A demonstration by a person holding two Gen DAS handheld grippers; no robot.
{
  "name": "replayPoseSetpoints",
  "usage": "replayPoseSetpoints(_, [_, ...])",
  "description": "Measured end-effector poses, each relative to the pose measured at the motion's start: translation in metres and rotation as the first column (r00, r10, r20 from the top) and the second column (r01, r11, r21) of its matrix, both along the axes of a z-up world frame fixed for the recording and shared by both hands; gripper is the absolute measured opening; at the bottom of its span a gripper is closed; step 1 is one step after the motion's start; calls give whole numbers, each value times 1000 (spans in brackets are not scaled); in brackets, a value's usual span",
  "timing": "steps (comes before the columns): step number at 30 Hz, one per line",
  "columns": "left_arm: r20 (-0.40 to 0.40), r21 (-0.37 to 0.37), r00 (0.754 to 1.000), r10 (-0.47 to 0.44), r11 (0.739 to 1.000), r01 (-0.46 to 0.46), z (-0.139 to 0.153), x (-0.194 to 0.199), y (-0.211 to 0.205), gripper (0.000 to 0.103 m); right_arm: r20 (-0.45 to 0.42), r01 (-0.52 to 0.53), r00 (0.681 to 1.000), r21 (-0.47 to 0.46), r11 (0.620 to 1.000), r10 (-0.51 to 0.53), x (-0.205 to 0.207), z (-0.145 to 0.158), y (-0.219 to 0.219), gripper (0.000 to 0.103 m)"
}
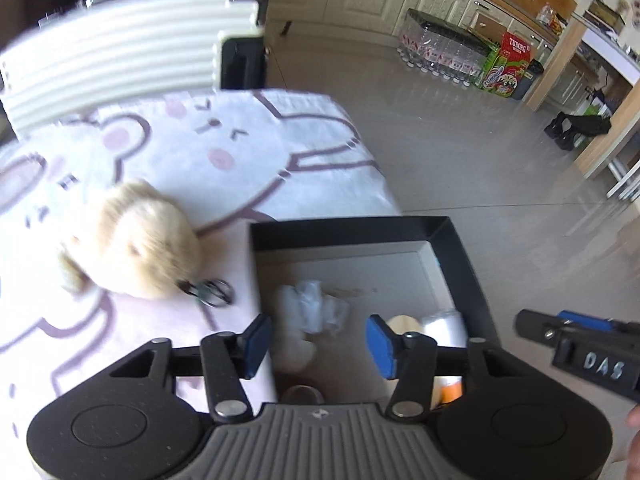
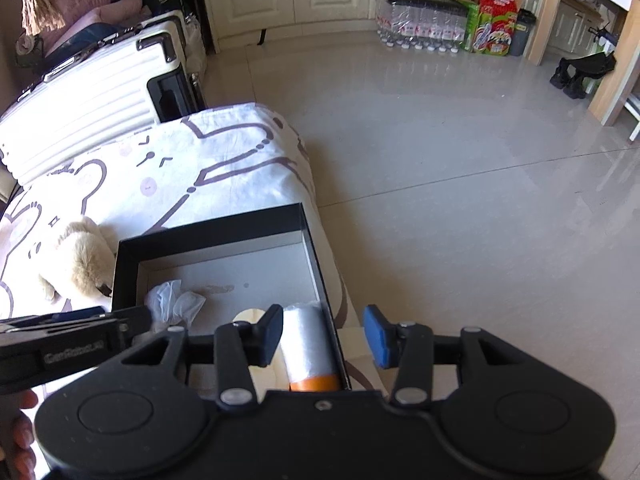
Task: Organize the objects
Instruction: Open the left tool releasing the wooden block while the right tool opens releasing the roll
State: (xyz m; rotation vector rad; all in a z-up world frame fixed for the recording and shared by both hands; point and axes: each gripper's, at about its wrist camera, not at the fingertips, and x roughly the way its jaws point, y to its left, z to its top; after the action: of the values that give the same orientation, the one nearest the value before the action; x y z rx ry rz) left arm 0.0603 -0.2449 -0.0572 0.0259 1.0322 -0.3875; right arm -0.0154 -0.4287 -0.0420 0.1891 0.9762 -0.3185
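Observation:
A black open box (image 1: 456,248) (image 2: 216,232) stands on a table covered with a pink-and-white bear-print cloth (image 1: 240,152) (image 2: 180,176). Inside lie crumpled clear plastic (image 1: 316,304) (image 2: 172,300), a roll of clear bags with an orange end (image 2: 308,344) (image 1: 450,390), and a pale round object (image 1: 404,324). A cream plush toy (image 1: 136,240) (image 2: 80,260) with a black key ring (image 1: 212,292) lies on the cloth left of the box. My left gripper (image 1: 318,344) is open and empty over the box's near left side. My right gripper (image 2: 324,336) is open and empty over the box's right wall.
A white ribbed suitcase (image 1: 116,56) (image 2: 92,92) lies at the table's far end. The tiled floor (image 2: 460,160) stretches to the right. Bottled water packs (image 2: 420,28) and coloured cartons (image 1: 508,68) stand by the cabinets.

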Motion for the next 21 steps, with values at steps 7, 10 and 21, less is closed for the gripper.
replayPoseSetpoints(7, [43, 57, 999, 9, 998, -11, 15, -2, 21, 75, 17, 31, 999, -25, 999, -30, -6, 9, 1, 54])
replayPoseSetpoints(10, [48, 54, 999, 19, 998, -22, 20, -2, 28, 84, 35, 26, 999, -33, 999, -25, -9, 11, 5, 67])
replayPoseSetpoints(21, [68, 80, 997, 48, 995, -53, 25, -4, 47, 103, 40, 58, 998, -86, 995, -54, -13, 16, 13, 97])
